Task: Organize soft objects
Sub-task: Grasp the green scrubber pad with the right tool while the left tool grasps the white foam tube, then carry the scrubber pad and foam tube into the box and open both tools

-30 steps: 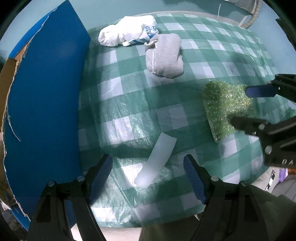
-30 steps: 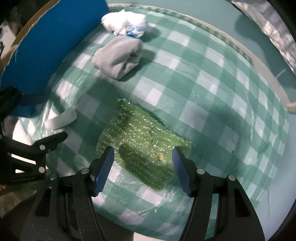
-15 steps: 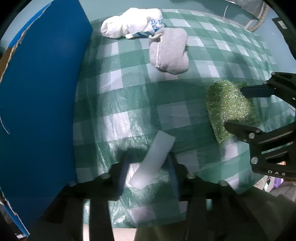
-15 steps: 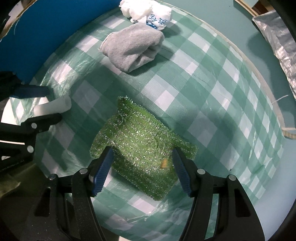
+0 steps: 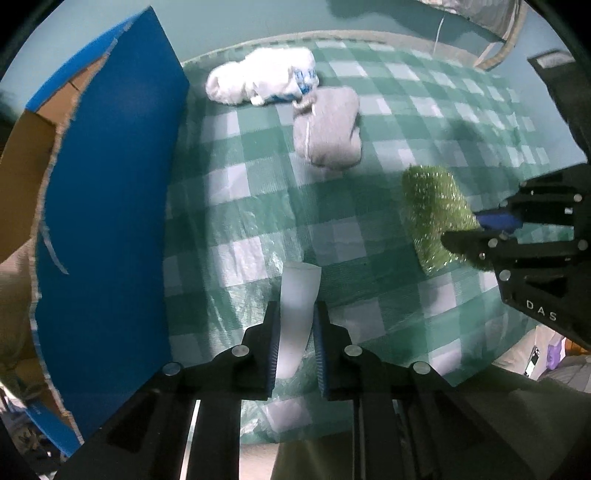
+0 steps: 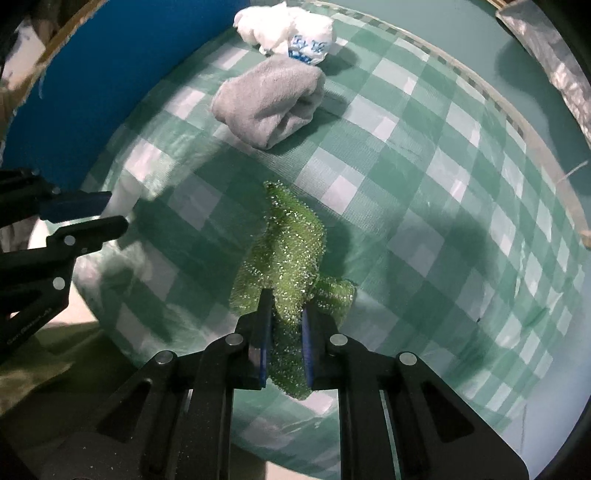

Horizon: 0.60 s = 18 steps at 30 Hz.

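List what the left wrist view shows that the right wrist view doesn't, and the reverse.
Left wrist only: the white foam strip's full length, clamped in the left tool, and the blue box's cardboard inside. Right wrist only: the green scrubber bunched between the right tool's pads. Both: grey cloth, white bag, checkered cover.

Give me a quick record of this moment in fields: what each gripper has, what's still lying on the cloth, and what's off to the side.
left gripper: shut on white foam strip
right gripper: shut on green sparkly scrubber, bunched between the pads
still on cloth: grey folded cloth; white crumpled bag with blue print, touching it
surface: green checked tablecloth
side: blue cardboard box, left of the cloth
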Each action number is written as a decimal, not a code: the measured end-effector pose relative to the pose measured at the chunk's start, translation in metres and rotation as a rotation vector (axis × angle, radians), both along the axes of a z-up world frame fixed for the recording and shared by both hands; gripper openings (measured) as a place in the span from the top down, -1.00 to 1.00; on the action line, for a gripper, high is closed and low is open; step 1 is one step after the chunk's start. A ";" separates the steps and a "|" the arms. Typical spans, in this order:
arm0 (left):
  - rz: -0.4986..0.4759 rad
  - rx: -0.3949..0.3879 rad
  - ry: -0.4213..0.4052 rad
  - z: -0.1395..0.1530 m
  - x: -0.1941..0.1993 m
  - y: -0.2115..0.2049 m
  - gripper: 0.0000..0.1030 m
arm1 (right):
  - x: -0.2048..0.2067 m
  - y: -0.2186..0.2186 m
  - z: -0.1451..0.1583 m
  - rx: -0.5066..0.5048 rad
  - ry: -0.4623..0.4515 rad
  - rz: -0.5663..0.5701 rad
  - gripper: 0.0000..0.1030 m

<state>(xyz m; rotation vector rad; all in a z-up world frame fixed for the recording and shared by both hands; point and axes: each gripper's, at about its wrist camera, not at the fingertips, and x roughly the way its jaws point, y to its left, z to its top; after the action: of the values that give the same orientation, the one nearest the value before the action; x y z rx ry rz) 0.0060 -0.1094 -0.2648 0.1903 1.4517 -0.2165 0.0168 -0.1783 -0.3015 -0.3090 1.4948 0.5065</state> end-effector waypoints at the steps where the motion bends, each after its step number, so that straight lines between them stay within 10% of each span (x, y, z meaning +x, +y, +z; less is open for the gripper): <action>1: 0.002 -0.005 -0.007 0.004 0.000 0.001 0.68 | 0.000 -0.002 0.004 0.012 0.001 -0.011 0.77; 18: 0.022 -0.037 -0.081 0.066 -0.008 0.013 0.68 | 0.010 -0.023 0.068 0.062 -0.055 -0.122 0.77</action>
<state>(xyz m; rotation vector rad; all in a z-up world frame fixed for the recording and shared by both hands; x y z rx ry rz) -0.0016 -0.0966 -0.1989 0.1513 1.3674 -0.2159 0.0266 -0.2016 -0.2333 -0.1809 1.4324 0.4425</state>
